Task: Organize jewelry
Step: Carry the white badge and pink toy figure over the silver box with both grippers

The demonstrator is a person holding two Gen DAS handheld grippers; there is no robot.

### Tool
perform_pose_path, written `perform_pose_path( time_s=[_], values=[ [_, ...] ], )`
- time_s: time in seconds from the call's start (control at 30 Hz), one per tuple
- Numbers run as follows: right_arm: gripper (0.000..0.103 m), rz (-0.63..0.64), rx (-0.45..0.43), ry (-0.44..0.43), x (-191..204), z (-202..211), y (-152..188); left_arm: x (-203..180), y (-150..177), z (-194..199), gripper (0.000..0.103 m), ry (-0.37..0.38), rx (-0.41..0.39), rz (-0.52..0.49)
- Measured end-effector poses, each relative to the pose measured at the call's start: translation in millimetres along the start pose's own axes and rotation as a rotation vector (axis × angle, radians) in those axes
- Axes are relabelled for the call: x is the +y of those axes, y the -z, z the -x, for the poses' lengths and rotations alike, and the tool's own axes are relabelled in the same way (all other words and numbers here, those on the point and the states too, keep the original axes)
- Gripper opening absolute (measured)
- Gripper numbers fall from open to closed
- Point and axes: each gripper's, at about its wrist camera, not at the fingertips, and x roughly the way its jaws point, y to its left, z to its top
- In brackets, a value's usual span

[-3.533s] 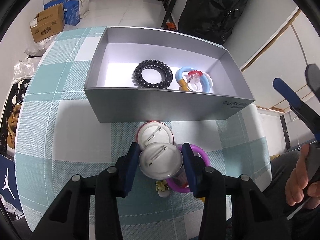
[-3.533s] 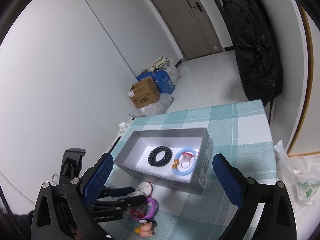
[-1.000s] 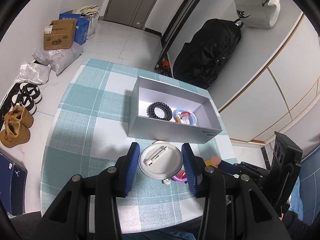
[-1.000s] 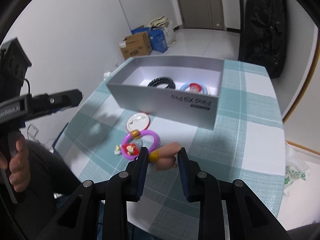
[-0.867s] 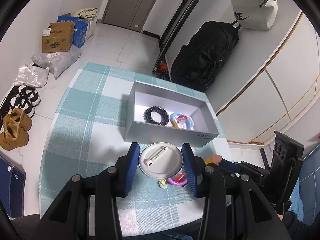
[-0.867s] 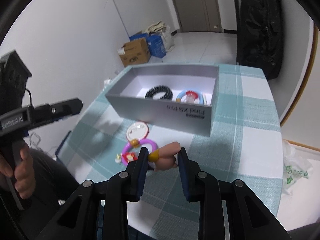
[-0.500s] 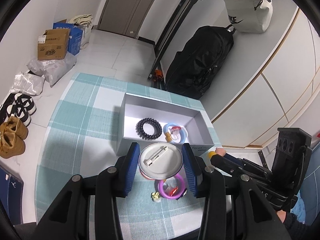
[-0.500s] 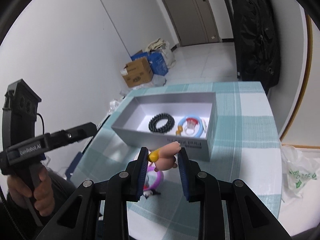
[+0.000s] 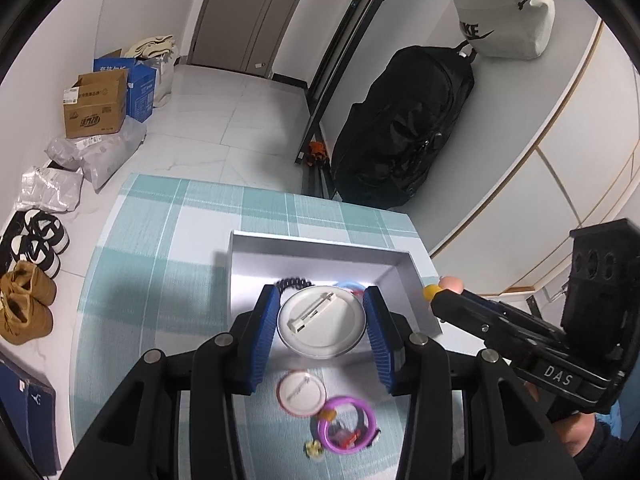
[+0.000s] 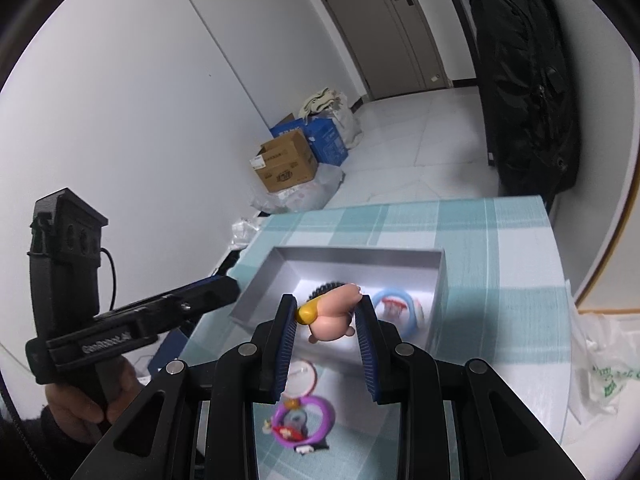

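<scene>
My left gripper [image 9: 322, 326] is shut on a white round pin badge [image 9: 321, 321], held back-side up above the near wall of the grey box [image 9: 240, 276]. My right gripper [image 10: 327, 314] is shut on a pink and yellow figurine [image 10: 334, 316], also over the grey box [image 10: 280, 264]. Inside the box lie a black beaded bracelet [image 10: 325, 288] and a blue ring toy [image 10: 394, 308], both partly hidden. On the checked cloth near me lie a second pin badge [image 9: 301, 393] and a purple ring [image 9: 347, 424] with small charms.
The right gripper [image 9: 442, 298] shows at the box's right end in the left wrist view. The table's teal checked cloth [image 9: 160, 240] ends at a rounded edge. Shoes, cardboard boxes and a black bag [image 9: 400, 120] stand on the floor beyond. A plastic bag [image 10: 600, 368] lies to the right.
Both grippers have risen and moved forward toward the box with their loads. The badge and the figurine now sit over the box instead of over the cloth in front of it.
</scene>
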Motion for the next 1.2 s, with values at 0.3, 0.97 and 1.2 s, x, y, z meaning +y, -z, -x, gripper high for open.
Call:
perform_pose_path(
  time_s=[0.3,0.97,1.2],
  values=[
    [0.029,-0.014,0.025,-0.015,-15.6,-23.7,-20.0,-0.7,-11.1,-28.2,0.038,0.003,0.058,0.002],
    [0.029,-0.056,0.080,-0.059,-35.9,-55.1,-21.6,10.6,-16.8,-54.4,0.038,0.009,0.119,0.030],
    [0.029,-0.068,0.092,-0.061,-38.0,-57.6,-20.4,9.1,-15.5,-60.0,0.038,0.019,0.140,0.035]
  ],
)
